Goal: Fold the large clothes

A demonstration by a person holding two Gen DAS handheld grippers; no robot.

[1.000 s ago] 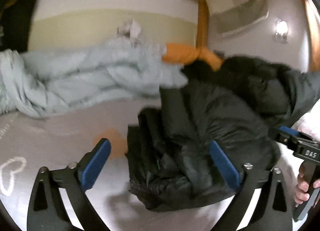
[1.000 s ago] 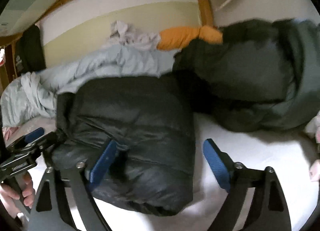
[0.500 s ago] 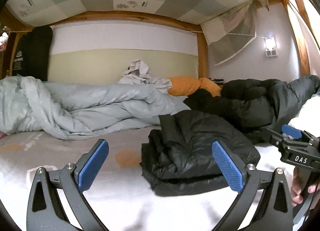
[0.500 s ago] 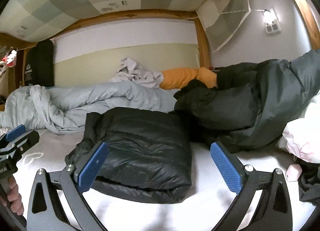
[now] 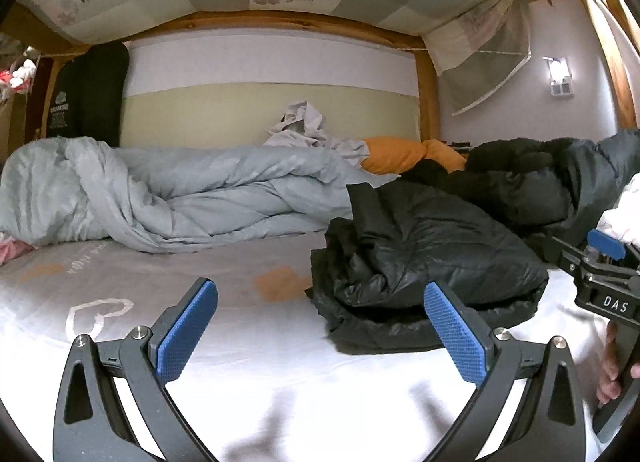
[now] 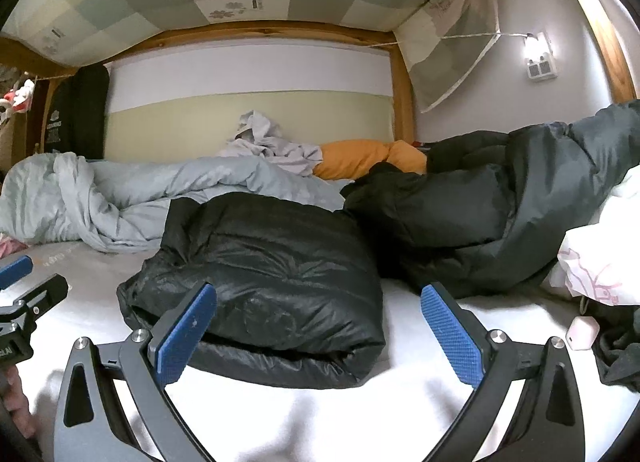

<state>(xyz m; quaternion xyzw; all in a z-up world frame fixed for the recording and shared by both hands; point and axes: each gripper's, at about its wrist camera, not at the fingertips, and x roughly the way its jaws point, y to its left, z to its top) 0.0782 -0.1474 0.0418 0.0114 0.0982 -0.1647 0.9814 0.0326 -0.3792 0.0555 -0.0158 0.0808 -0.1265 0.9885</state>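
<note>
**Folded black jacket lay on the bed, both grippers wide and empty**

The black puffy jacket [image 6: 272, 286] lay folded into a thick, shiny bundle on the white bed sheet [image 6: 328, 414]. It sat in the middle of the bed, just past the tips of the grippers. Its far edge was close to the rumpled light blue blanket [image 5: 188, 185].

The right gripper [image 6: 318, 336] hung low over the sheet with its blue pads [image 6: 450, 336] spread far apart. Nothing was between them. The jacket lay a little beyond them, and they did not touch it.

The left gripper [image 5: 322, 332] was also spread wide and held nothing. In its view the jacket lay ahead and to the right, apart from the pads. A hand [image 5: 612, 374] held the handle of the right gripper at the right edge of that view.

Behind the jacket, to the right, lay a bigger dark coat [image 6: 500, 205] in a heap. An orange pillow [image 6: 360, 157] rested against the far wall, beside a crumpled pale cloth [image 6: 268, 145]. A small pink box [image 6: 582, 332] sat on the sheet at the right. A light [image 6: 538, 57] glowed on the wall.
</note>
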